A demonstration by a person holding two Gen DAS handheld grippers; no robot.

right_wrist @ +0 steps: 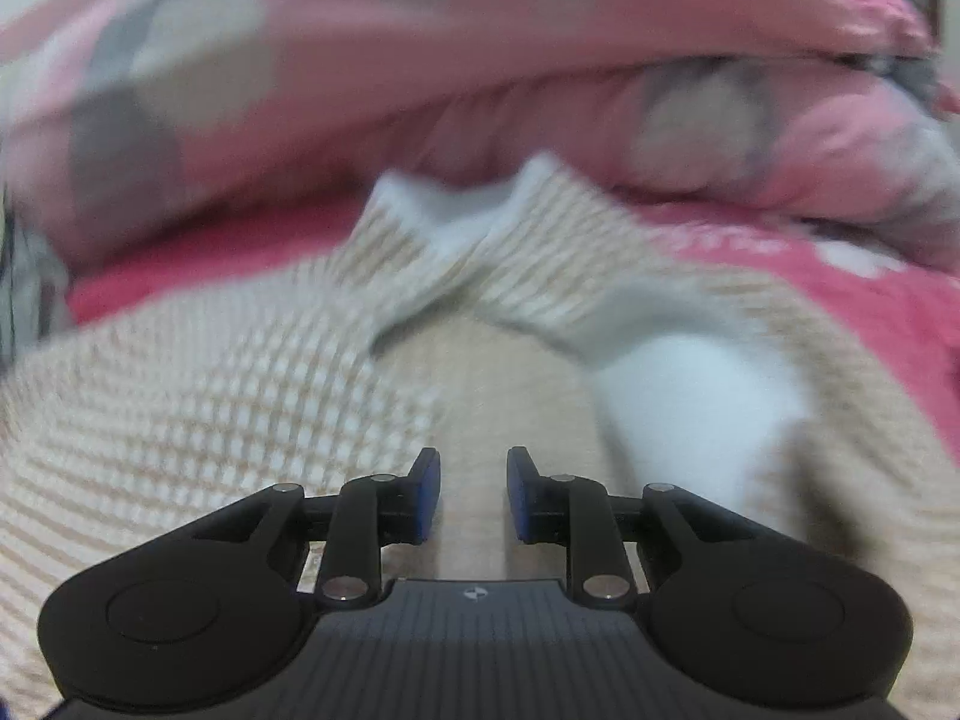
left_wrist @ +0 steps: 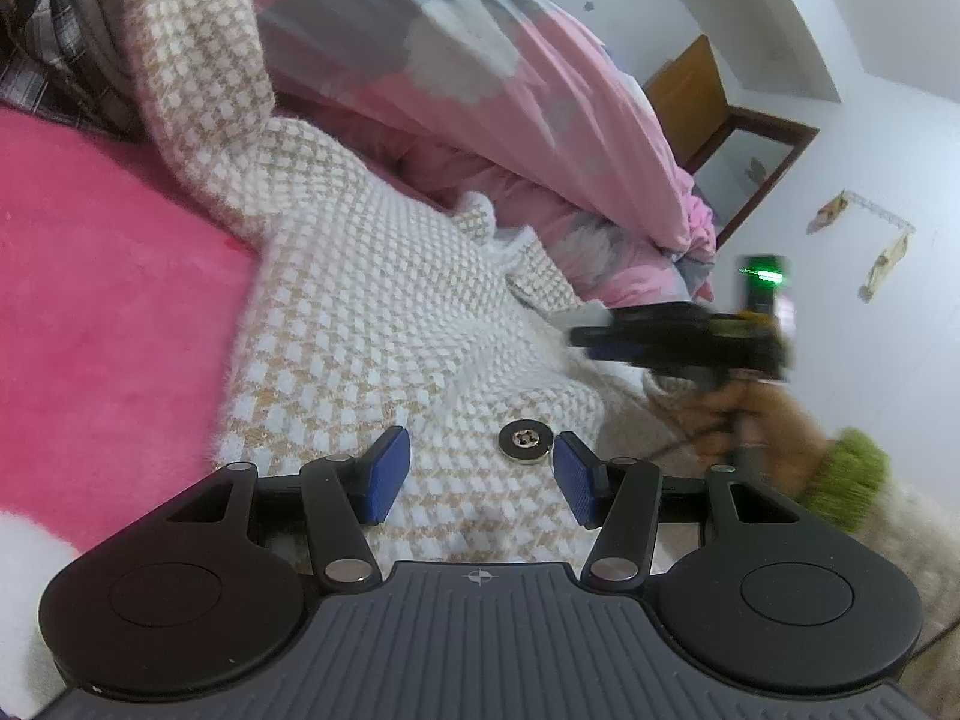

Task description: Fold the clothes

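Pink bedding fills the far side of the bed [left_wrist: 108, 276], where a rumpled pink quilt [left_wrist: 480, 78] with grey and white cloud shapes is heaped against a white wall [left_wrist: 888, 138] and a brown-framed doorway [left_wrist: 774, 144]. A hot-pink blanket covers the bed on the left, and a grey plaid cloth [left_wrist: 54, 30] is bunched in the far left corner.

The garment I am folding, a beige-and-white checked knit jacket [left_wrist: 372, 312], lies spread across the bed near me, one sleeve [left_wrist: 198, 108] running up to the far left against the quilt. Its white-trimmed collar [left_wrist: 510, 240] sits at the far edge, close under the quilt. A round metal button [left_wrist: 524, 441] shows on the front panel.

My left tool [left_wrist: 482, 477] hovers just over the near part of the jacket, its blue pads [left_wrist: 384, 474] spread apart with nothing between them; the button lies just beside the right-hand pad.

My right tool [left_wrist: 591, 330], blurred in the left camera's view, reaches in from the right toward the collar, held by my hand [left_wrist: 750, 420] in a green fuzzy cuff [left_wrist: 840, 480]. In its own blurred view the right tool [right_wrist: 473, 495] has its pads [right_wrist: 427, 495] narrowly parted and released, gripping no cloth, above the plain beige inner lining [right_wrist: 480, 378] of the jacket. A white patch [right_wrist: 690, 408] of fabric lies just to the right of it, with the checked knit on the left.
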